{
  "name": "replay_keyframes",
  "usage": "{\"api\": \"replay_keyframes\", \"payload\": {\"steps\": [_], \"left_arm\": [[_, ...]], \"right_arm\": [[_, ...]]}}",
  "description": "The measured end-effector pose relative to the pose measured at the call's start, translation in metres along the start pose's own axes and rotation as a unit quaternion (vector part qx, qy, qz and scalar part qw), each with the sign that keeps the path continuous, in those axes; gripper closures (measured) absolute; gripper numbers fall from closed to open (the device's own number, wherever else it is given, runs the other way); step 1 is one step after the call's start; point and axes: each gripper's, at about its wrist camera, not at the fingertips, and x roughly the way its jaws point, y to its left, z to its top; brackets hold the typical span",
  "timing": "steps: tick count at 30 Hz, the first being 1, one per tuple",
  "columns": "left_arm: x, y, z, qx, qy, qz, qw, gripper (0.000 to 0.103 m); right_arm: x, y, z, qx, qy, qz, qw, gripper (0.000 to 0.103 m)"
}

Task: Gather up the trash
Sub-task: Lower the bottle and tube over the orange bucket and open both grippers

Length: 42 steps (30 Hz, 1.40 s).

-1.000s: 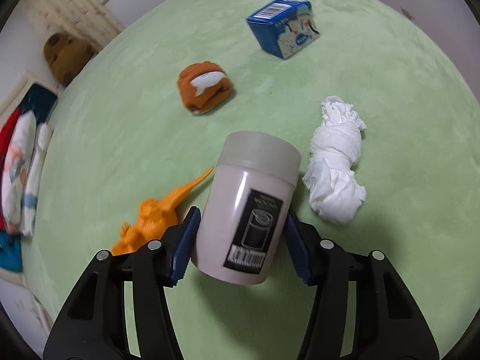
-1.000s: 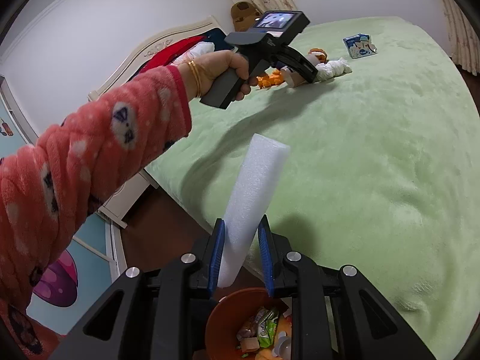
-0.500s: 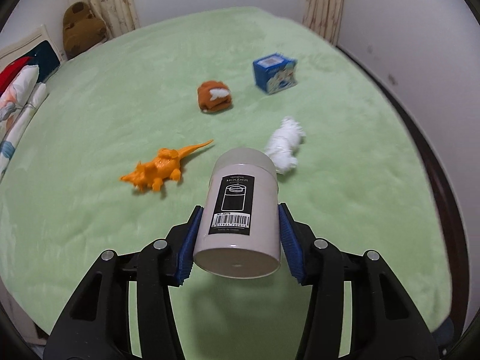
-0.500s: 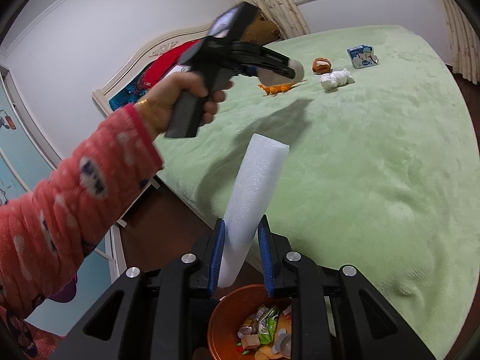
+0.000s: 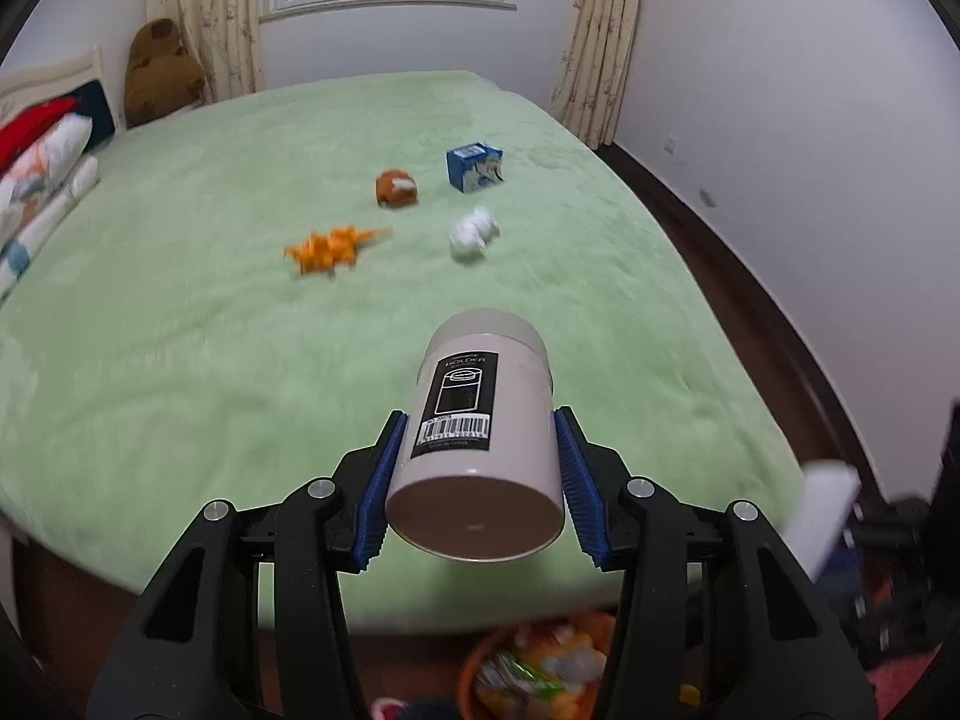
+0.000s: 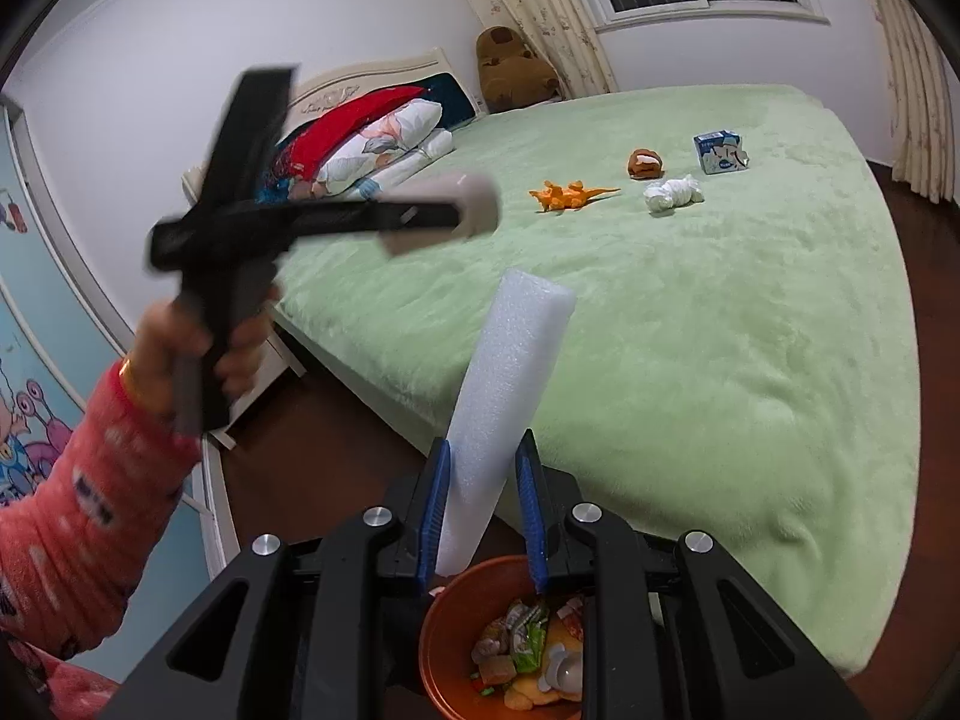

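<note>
My left gripper (image 5: 477,483) is shut on a beige cylindrical holder (image 5: 480,438) with a black label, held in the air over the near edge of the green bed (image 5: 180,330). It also shows blurred in the right wrist view (image 6: 444,213). My right gripper (image 6: 483,519) is shut on a white foam stick (image 6: 507,396), held upright just above an orange trash bin (image 6: 456,630) full of wrappers. The bin also shows in the left wrist view (image 5: 540,666). A crumpled white tissue (image 5: 473,232) lies on the bed.
On the bed lie an orange toy dinosaur (image 5: 333,247), a brown plush (image 5: 396,188) and a blue carton (image 5: 475,167). Pillows (image 6: 372,150) and a brown teddy (image 6: 516,69) are at the headboard. Dark wood floor (image 6: 336,450) borders the bed.
My left gripper has pulled back from the middle of the bed toward its near edge with the holder, tilting level. My right gripper has stayed over the bin with the foam stick.
</note>
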Motion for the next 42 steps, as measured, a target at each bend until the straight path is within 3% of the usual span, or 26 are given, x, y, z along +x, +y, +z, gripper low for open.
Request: {"api": "replay_keyframes", "payload": {"steps": [5,10,14,20,28,30,32,33,35,42], "left_arm": [[-0.025,-0.006,-0.067,-0.031,0.007,-0.016,0.9994,0.055],[-0.023,-0.012,-0.131,-0.059,0.038,-0.018,0.9974,0.055],[-0.008,-0.022,-0.18,-0.085,0.071,-0.008,0.9938,0.055],[0.035,-0.036,-0.239,-0.126,0.146,-0.035,0.9806,0.055],[0.09,-0.041,-0.279,-0.173,0.208,-0.042,0.9618,0.055],[0.097,-0.043,-0.284,-0.168,0.217,-0.023,0.9614,0.055],[0.101,-0.045,-0.285,-0.155,0.223,0.01,0.9624,0.044],[0.1,-0.045,-0.284,-0.154,0.222,0.014,0.9628,0.033],[0.095,-0.049,-0.283,-0.157,0.209,0.019,0.9651,0.026],[0.085,-0.049,-0.277,-0.158,0.198,0.028,0.967,0.021]], "right_arm": [[-0.006,0.011,-0.013,-0.006,0.013,-0.011,1.0,0.08],[0.0,0.014,-0.034,-0.009,0.046,-0.024,0.999,0.08],[0.016,0.007,-0.06,-0.005,0.089,-0.038,0.995,0.081],[0.053,-0.011,-0.108,0.006,0.168,-0.059,0.984,0.081],[0.104,-0.032,-0.159,0.018,0.257,-0.078,0.963,0.08],[0.112,-0.035,-0.165,0.022,0.269,-0.079,0.96,0.076],[0.115,-0.038,-0.167,0.029,0.275,-0.084,0.957,0.055],[0.116,-0.038,-0.165,0.028,0.271,-0.086,0.958,0.052],[0.113,-0.037,-0.162,0.024,0.263,-0.09,0.96,0.042],[0.097,-0.042,-0.148,0.04,0.238,-0.087,0.967,0.037]]}}
